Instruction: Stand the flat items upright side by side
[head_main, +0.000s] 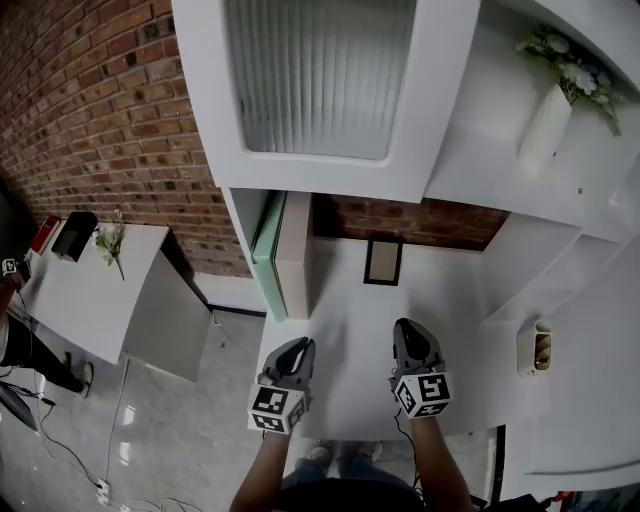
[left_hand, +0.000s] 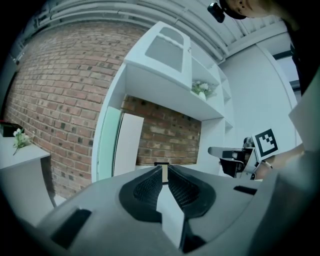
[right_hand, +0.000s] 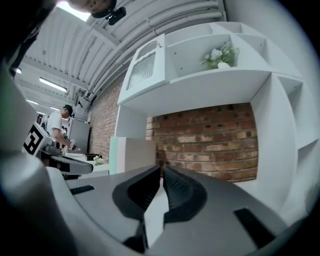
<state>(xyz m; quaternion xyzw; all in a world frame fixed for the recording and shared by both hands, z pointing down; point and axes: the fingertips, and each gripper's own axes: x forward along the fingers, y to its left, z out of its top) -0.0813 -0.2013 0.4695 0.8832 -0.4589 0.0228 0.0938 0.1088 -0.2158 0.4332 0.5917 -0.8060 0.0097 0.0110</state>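
Two flat boards stand upright side by side against the left wall of the white desk (head_main: 350, 330): a pale green one (head_main: 268, 255) and a beige one (head_main: 293, 258). A small dark picture frame (head_main: 383, 261) leans on the brick back wall. My left gripper (head_main: 300, 343) hovers over the desk's near left part, shut with nothing between its jaws. My right gripper (head_main: 408, 325) is beside it on the right, also shut and empty. The left gripper view shows the left gripper (left_hand: 164, 167) pointing at the frame, with the boards (left_hand: 125, 145) to its left. The right gripper (right_hand: 161, 170) faces the brick wall.
A cabinet with a ribbed glass door (head_main: 320, 70) hangs above the desk. A white vase with flowers (head_main: 548, 120) stands on the upper right shelf. A low side table (head_main: 90, 290) with a black box is on the left. A person (right_hand: 61, 125) stands far left.
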